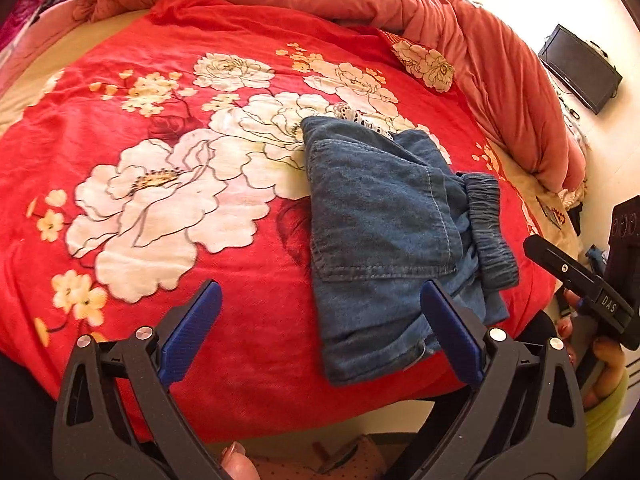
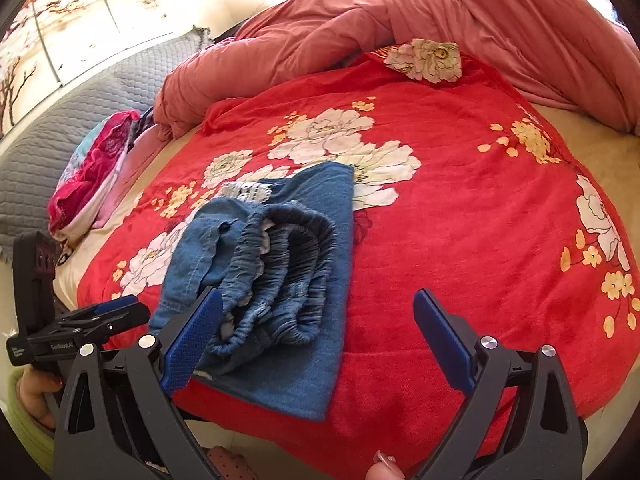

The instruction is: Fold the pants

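Folded pants lie on the red floral blanket, just ahead of both grippers' fingers. The left gripper and right gripper gape wide, holding nothing. A bunched salmon quilt lies well beyond.

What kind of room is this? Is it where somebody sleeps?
Most likely a bedroom. A red flowered blanket is spread over a bed, with a bunched pink quilt along the far side. Folded blue pants lie on the blanket, and a small dark screen hangs on the wall.
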### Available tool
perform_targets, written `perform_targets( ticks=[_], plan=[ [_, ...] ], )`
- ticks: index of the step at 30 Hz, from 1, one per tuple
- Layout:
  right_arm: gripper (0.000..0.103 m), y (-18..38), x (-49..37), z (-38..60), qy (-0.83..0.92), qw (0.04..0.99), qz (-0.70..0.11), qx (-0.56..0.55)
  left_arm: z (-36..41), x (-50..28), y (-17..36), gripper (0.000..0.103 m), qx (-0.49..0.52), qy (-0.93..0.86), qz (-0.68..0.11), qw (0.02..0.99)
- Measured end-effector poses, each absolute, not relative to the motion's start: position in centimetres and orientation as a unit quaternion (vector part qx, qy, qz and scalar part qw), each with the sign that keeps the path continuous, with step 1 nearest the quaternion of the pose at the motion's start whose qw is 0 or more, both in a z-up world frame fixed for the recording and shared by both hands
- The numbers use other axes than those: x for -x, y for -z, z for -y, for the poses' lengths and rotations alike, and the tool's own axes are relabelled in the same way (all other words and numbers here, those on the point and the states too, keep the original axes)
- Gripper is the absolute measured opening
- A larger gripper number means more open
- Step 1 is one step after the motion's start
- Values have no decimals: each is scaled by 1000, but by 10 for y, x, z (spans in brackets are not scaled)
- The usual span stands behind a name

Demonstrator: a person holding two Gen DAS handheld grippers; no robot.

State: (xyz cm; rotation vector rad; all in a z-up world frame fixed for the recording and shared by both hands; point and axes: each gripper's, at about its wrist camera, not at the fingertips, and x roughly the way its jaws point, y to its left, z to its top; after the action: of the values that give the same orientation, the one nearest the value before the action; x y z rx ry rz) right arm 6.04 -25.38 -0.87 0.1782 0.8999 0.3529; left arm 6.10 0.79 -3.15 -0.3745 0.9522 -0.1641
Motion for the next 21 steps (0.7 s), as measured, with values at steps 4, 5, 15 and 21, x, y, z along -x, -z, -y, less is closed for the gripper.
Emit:
perform_targets(
  ticks=[4,5,15,21],
  plan=[
    [95,15,-68,263,-154,879,-440,-99,-3,-75,33,93,182,86,-459,866],
    [95,16,-70,265,-152,879,-441,-102,-2,-78,34,93,182,87,-459,865],
    [95,30,-97,272,-153,869,-459,-109,8,-107,49,93,181,89,-469,860],
    [90,42,-114,270,-171,858,-471,-115,9,-107,53,93,169,91,-467,863]
  ],
)
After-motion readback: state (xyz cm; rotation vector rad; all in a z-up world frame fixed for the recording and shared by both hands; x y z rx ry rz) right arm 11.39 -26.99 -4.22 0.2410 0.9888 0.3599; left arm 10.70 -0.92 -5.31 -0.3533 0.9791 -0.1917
